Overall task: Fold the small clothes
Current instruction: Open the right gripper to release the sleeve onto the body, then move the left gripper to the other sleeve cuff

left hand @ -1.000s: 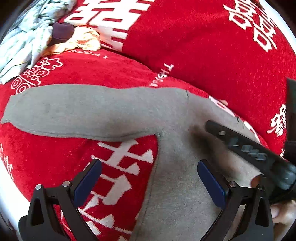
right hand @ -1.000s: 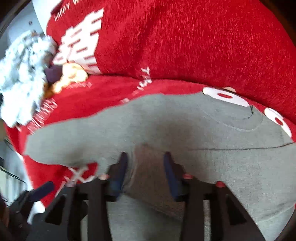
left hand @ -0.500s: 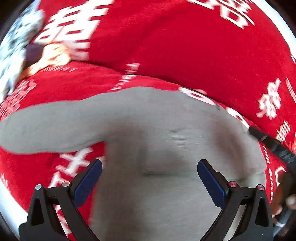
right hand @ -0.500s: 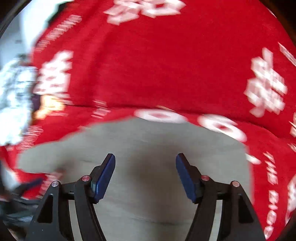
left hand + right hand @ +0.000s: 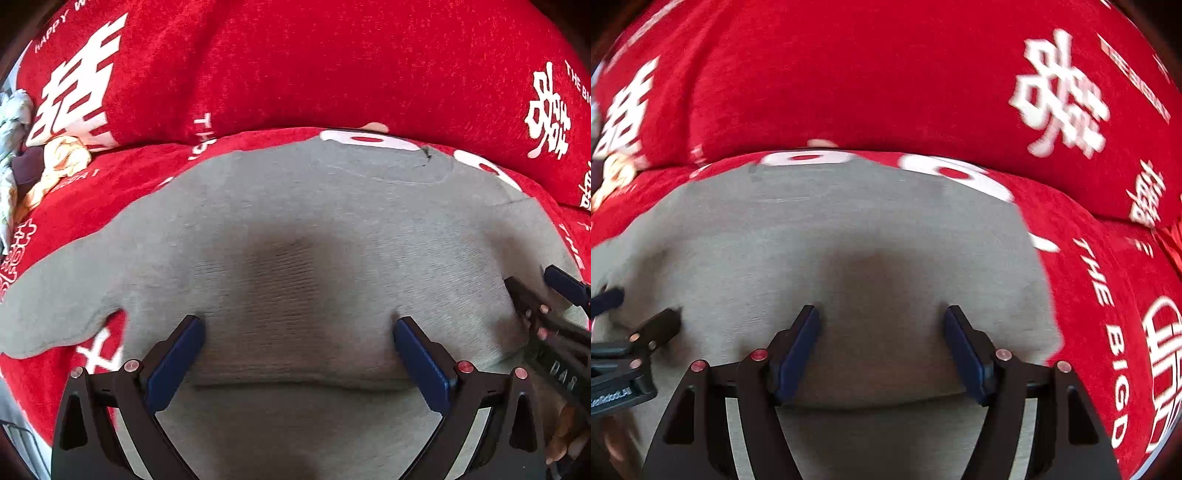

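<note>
A: Where is the grey top (image 5: 332,229)?

B: It lies flat on the red blanket (image 5: 332,66); it fills the middle of both views; one sleeve runs out toward nine o'clock in your left view.

A: What about my left gripper (image 5: 297,354)?

B: Its blue fingers (image 5: 173,363) are spread wide over the top; they grasp nothing.

A: And my right gripper (image 5: 882,350)?

B: Its jaws have just been opening; they stand apart now above the cloth, pinching nothing; you can see it at three o'clock in your left view too.

A: Anything else?

B: A heap of other clothes (image 5: 44,162) sits at ten o'clock.
</note>
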The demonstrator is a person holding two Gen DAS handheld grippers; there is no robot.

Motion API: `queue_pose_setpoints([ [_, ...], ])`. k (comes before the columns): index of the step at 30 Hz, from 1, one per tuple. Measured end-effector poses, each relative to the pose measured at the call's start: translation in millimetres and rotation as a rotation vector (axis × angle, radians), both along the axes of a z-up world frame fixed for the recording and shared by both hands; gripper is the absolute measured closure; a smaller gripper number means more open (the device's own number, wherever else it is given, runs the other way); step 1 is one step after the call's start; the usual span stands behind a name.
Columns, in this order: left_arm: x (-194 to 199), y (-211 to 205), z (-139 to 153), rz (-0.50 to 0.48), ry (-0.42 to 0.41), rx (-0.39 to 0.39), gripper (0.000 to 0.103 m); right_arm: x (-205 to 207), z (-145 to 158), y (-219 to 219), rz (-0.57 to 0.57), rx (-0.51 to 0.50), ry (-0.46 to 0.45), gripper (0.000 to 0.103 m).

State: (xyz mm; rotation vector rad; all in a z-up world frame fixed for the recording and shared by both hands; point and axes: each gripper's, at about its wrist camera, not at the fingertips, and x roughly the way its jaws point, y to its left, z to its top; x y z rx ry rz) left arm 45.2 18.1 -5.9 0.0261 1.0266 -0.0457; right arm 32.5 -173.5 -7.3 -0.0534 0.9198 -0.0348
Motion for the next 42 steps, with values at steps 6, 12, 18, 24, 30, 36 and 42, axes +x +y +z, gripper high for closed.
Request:
queue_pose_setpoints([
  [6,-11,25,7,0.062,-0.005,-0.003,0.0,-18,5,26,0.078,0.012,-0.033,0.03],
  [12,-25,33,16,0.062,-0.06,-0.013,0.0,-38,4,47,0.135,-0.018,-0.012,0.03],
  [18,-45,41,21,0.052,-0.063,-0.073,0.0,-57,-2,60,0.15,0.003,0.013,0.029],
  [24,-72,41,-7,-0.006,-0.039,0.001,0.0,-98,-9,41,0.18,0.01,-0.019,0.024],
  [30,-92,55,-7,-0.02,-0.061,-0.028,0.0,-138,-13,10,0.196,0.009,-0.028,0.024],
  [36,-109,72,-7,-0.018,-0.07,-0.008,0.0,-178,-15,-12,0.229,-0.09,-0.004,0.021],
  [42,-147,49,13,-0.134,-0.111,-0.058,0.0,-202,-1,-11,0.249,-0.114,-0.05,0.021],
])
